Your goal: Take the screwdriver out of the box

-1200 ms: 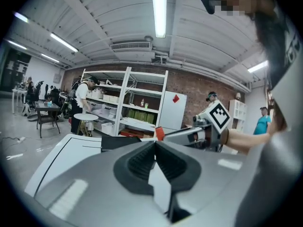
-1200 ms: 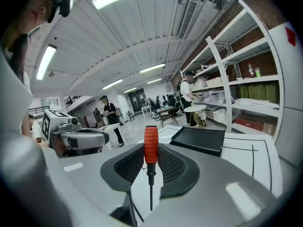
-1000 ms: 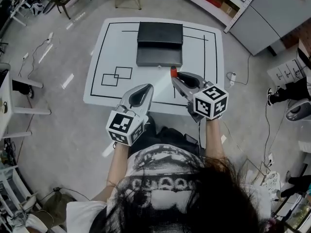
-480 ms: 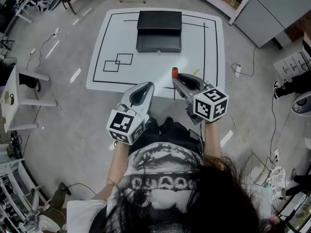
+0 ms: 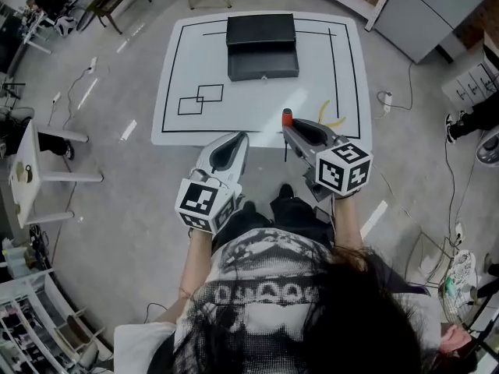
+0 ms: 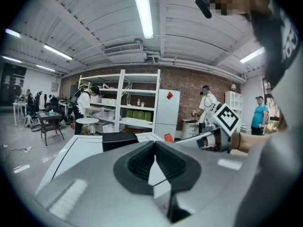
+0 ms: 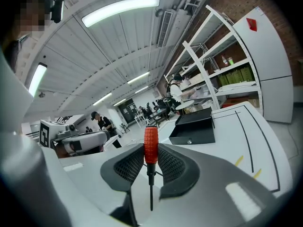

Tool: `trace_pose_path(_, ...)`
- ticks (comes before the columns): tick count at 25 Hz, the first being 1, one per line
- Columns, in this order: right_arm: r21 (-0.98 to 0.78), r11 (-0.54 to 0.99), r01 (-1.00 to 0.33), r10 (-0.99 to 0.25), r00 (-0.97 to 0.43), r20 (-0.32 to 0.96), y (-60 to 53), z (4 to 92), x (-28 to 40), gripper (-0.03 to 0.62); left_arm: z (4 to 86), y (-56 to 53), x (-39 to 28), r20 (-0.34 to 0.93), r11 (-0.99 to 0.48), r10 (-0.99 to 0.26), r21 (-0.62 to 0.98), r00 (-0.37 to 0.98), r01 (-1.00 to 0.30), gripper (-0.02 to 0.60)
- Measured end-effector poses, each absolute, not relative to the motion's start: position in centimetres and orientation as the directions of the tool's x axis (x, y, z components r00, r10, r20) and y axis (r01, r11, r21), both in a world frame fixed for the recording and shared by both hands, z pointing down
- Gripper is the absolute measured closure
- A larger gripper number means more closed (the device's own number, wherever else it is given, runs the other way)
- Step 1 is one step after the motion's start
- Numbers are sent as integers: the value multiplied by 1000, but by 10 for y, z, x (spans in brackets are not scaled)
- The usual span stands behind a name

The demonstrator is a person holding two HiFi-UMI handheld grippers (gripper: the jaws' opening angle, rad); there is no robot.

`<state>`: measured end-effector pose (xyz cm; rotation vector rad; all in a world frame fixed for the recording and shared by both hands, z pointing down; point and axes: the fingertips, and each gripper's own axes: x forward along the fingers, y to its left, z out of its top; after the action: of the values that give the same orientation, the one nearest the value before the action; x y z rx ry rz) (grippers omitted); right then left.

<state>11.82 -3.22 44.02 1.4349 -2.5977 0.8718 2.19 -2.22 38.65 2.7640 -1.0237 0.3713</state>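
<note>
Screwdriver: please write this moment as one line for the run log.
right hand-held gripper: shut on screwdriver | left hand-held gripper: shut, empty | box: on table, screwdriver outside

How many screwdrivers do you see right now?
1. The red-handled screwdriver is clamped in the right tool, handle sticking out past its tips. The inside of the black box isn't visible, so more may be hidden.

long dark hair (image 5: 351, 318) and a black and white printed shirt (image 5: 249, 287); the grey left tool (image 5: 238, 139) and right tool (image 5: 290, 128) have black-and-white cubes (image 5: 204, 202).
</note>
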Motion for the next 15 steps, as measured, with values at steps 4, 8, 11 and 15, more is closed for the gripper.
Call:
trace_pose_path(4,-453,374,-809,-784,-537,313,-21,438,94,494,385,-11,-4,292,-767,-596,68,748,-638,581)
trace_pose_path(8,-456,333,-825,-804,-502,319,-2,436,65,494,387,3,-35,293,-782,-572,86,766,-617,581)
trace_pose_path(11,-454,305,-837,-815,-476,330,13,436,46,494,386,16,-54,288,-795,-552,100,783,-598,581)
trace_pose_path(15,-457,270,-848,-831,-445,335,30,437,24,494,391,33,-76,285,-816,-520,112,805,-567,581)
